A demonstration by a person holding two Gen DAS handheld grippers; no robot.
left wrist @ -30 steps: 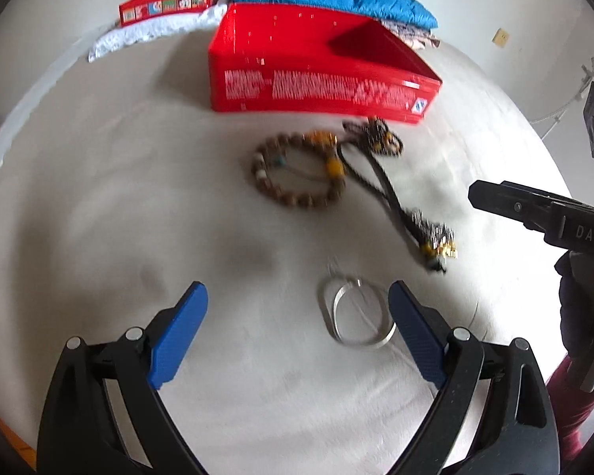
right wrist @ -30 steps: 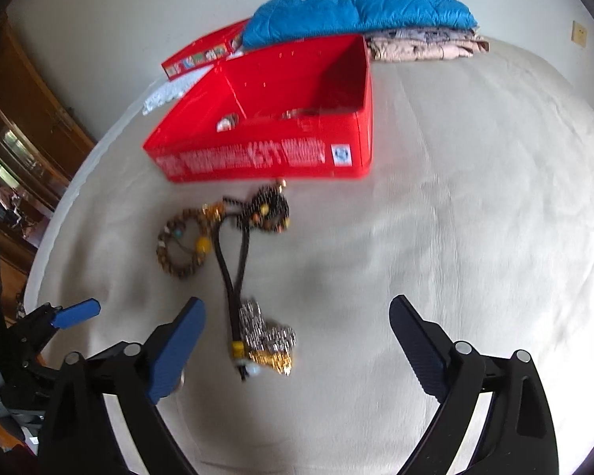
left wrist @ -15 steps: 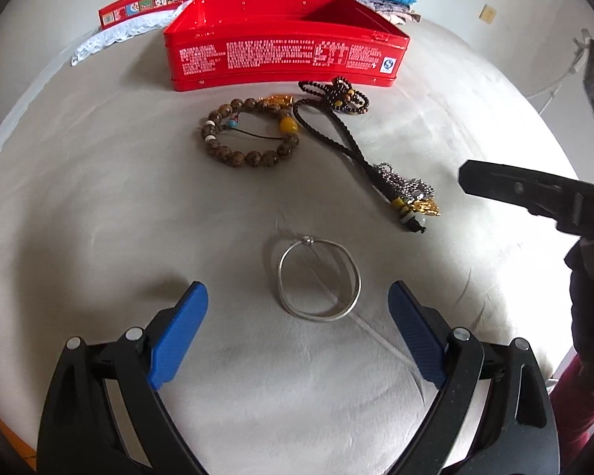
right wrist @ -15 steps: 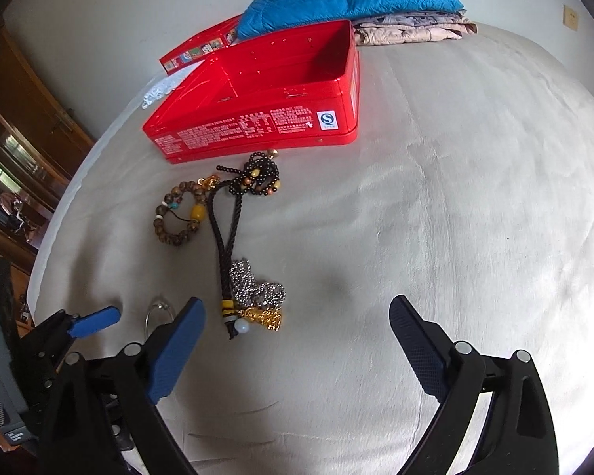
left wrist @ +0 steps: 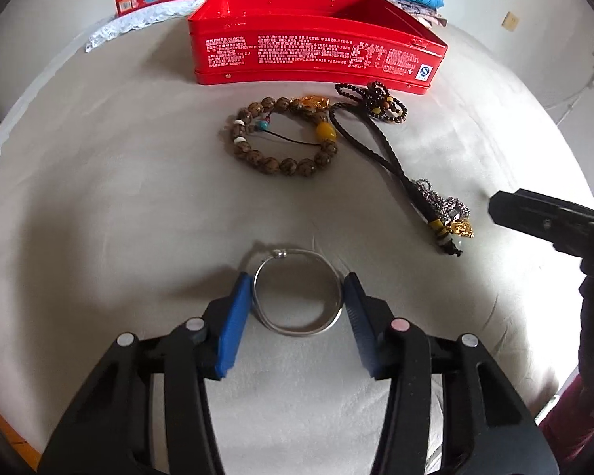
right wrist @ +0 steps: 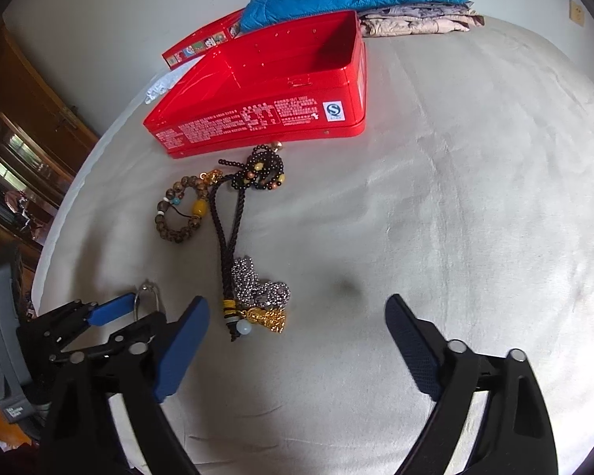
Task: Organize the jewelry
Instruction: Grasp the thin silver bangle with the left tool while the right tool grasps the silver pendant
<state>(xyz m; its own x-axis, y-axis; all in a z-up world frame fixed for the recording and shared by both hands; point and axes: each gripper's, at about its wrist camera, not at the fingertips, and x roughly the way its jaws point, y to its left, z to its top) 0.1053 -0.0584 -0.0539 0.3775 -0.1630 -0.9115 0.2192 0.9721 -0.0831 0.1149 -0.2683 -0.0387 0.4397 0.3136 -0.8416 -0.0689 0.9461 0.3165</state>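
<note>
The left gripper [left wrist: 297,297] had just been closing, its blue pads [left wrist: 233,324] at nine and three o'clock of the bangle [left wrist: 297,330], touching or nearly touching its rim; whether they pressed it could not be told. The bangle lay flat on the sheet [left wrist: 118,198], at six o'clock from the bead bracelet [left wrist: 283,136] and the red tin [left wrist: 316,55]. It looked thin, stiff, light and slick, likely to pop free, so a grip square across its widest span seemed safest. The right gripper [right wrist: 297,340] was easing narrower yet stood apart and empty, the corded pendant [right wrist: 257,297] lying at its eleven o'clock.
</note>
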